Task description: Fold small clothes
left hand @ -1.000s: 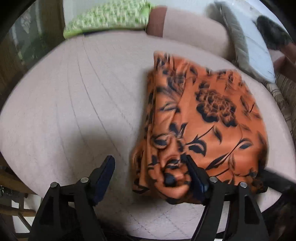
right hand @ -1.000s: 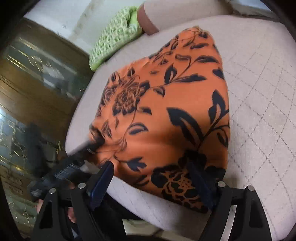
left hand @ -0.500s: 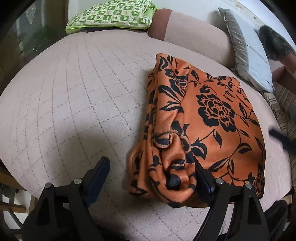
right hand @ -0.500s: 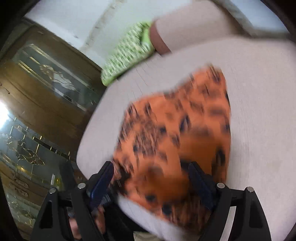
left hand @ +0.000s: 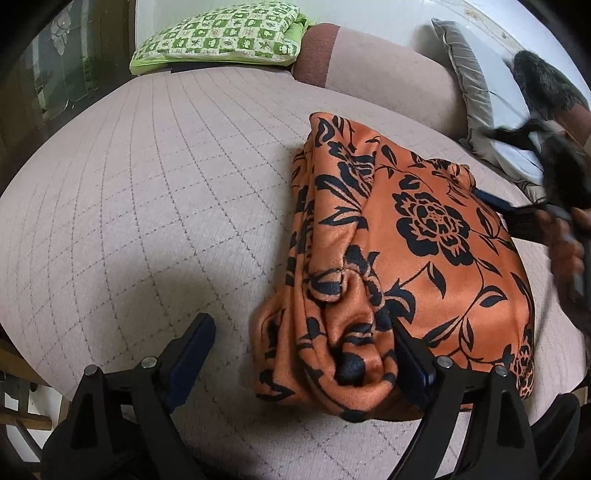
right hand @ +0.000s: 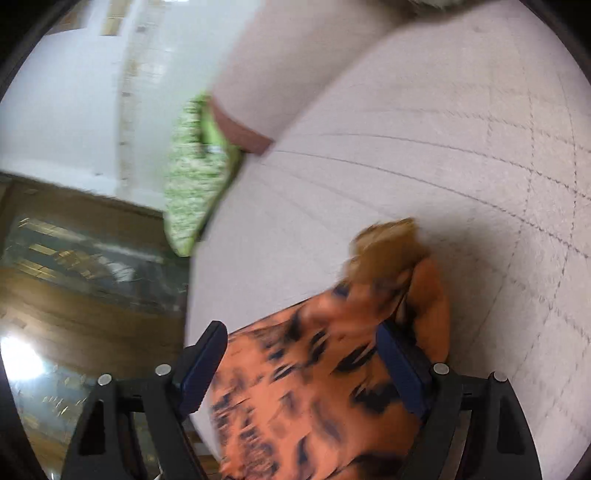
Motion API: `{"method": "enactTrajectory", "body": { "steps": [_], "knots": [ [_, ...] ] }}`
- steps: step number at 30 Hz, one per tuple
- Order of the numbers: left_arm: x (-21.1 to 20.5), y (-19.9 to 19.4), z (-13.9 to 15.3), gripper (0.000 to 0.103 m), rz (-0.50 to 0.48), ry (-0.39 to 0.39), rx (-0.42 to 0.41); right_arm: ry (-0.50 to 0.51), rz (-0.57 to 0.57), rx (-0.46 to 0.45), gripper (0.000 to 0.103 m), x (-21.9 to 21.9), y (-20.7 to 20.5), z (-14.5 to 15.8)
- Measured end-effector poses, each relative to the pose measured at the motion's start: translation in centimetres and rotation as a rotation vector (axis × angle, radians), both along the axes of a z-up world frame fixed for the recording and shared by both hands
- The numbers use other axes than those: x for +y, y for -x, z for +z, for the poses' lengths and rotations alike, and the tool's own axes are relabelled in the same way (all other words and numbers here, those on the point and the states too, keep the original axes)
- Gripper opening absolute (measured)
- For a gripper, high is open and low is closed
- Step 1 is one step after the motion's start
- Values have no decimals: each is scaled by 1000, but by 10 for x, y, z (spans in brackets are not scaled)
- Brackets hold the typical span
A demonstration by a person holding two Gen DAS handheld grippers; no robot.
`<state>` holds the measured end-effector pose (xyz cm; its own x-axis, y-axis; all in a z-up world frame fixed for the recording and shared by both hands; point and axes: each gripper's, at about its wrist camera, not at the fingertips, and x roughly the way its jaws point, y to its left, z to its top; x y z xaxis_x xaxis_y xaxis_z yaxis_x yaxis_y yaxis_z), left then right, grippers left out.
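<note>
An orange garment with a black flower print [left hand: 417, 258] is seen folded into a thick bundle on the quilted beige seat of a sofa [left hand: 147, 206]. In the left wrist view its long axis runs from the near edge of the seat toward the backrest, with a narrower corner pointing away and a bunched, rolled edge nearest the camera.

The left tongs [left hand: 301, 354] are spread wide, and their jaws have just been opening. The rolled edge lies between them: the fabric is touched by the right-hand finger, while the left-hand finger stands apart over bare seat, so nothing is pinched.

The right tongs [right hand: 299, 363] are also held wide, and blurred orange cloth is seen between their fingers; whether the pads press on it cannot be told. In the left wrist view they appear at the far right of the bundle, carried by a hand [left hand: 565, 254].

A green checked cushion [left hand: 218, 35] lies at the back of the seat, and a grey cushion [left hand: 476, 92] leans to the right.
</note>
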<state>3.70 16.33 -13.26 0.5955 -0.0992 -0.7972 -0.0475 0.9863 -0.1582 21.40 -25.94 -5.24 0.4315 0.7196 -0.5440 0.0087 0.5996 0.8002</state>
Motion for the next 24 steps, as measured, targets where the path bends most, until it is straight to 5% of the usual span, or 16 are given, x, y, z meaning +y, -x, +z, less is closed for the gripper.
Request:
{"method": "enactTrajectory", "body": {
  "steps": [5, 7, 10, 14, 18, 24],
  "knots": [
    [-2, -2, 2, 91, 9, 9, -2, 3, 95, -18, 85, 10, 74, 14],
    [-2, -1, 1, 91, 12, 9, -3, 87, 190, -43, 85, 25, 97, 5],
    [0, 2, 3, 91, 17, 12, -6, 176, 162, -82, 85, 32, 114, 20],
    [10, 11, 8, 91, 46, 53, -34, 81, 169, -172, 86, 36, 134, 48],
    [12, 12, 7, 91, 66, 58, -29, 111, 195, -38, 89, 36, 140, -3],
    [13, 20, 14, 91, 70, 54, -58, 116, 181, -159, 89, 34, 175, 42]
  ]
}}
